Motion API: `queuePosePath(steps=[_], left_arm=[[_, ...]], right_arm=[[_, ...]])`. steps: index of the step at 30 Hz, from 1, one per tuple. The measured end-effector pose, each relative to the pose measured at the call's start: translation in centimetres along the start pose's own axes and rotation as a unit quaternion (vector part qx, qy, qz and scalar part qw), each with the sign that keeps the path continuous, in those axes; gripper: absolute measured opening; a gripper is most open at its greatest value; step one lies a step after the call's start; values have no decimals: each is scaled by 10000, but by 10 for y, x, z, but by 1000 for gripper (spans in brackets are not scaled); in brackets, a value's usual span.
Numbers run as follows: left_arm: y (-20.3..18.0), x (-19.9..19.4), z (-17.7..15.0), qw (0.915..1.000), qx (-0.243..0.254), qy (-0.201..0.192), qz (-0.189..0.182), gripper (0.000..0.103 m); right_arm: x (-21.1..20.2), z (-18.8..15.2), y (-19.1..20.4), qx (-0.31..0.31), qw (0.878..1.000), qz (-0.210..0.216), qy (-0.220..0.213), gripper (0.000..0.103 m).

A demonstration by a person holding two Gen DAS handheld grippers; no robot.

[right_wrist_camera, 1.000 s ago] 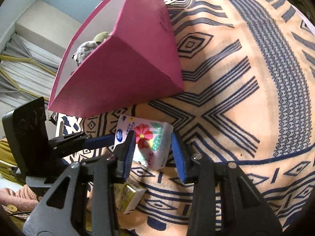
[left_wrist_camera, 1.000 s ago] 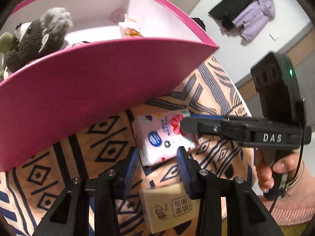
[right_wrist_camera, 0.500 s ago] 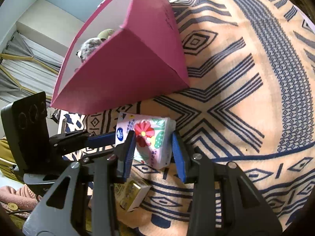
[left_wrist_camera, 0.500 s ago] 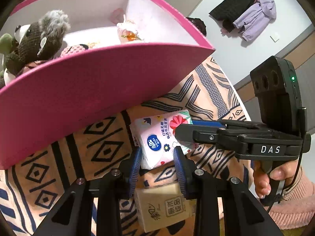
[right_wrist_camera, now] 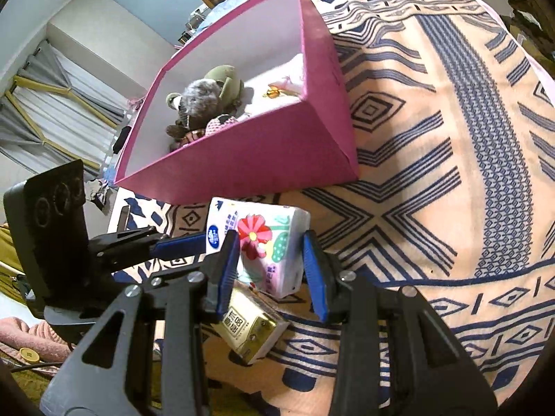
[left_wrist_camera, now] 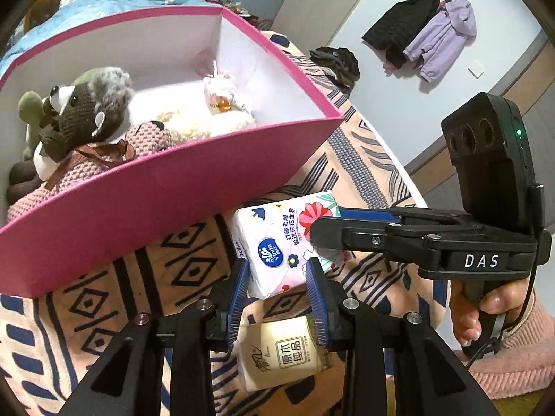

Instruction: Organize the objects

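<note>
Tissue pack (left_wrist_camera: 284, 242), floral, was pinched by both the left gripper (left_wrist_camera: 279, 287) and the right gripper (right_wrist_camera: 272, 270) above a patterned blanket (right_wrist_camera: 451, 138), beside the pink box (left_wrist_camera: 156, 208); coats (left_wrist_camera: 426, 45) hung on the wall.

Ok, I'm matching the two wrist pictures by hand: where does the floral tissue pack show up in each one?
Left wrist view: the floral tissue pack sits centre, just below the pink box, gripped by both grippers.
Right wrist view: the pack is centre-left, between the blue pads, again just below the box.
Shared landmark: the pink box with the plush toys.
</note>
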State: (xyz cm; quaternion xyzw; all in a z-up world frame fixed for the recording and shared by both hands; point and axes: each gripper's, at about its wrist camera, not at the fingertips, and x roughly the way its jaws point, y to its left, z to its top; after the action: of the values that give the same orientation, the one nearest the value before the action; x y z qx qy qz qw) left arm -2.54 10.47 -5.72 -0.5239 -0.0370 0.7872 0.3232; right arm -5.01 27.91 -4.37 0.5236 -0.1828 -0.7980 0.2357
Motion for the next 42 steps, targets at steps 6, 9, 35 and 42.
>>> queuePosePath(steps=[6,9,35,42], left_arm=[[-5,-7,2,9999,52,-84,17,33],[-8,-10,5,9999,80,-135,25,33],[-15,-37,14,9983,199,-530,119,33],[-17,-43,16,9979,206,-606,140,33]], right_arm=[[-2,5,3,-65,10000,-4,-57,40],[-8,1,4,-95,9999,5,-97,40],[-38,14,31,-408,9983,56,-407,40],[-41,17,36,-472,9978,60,-470,40]])
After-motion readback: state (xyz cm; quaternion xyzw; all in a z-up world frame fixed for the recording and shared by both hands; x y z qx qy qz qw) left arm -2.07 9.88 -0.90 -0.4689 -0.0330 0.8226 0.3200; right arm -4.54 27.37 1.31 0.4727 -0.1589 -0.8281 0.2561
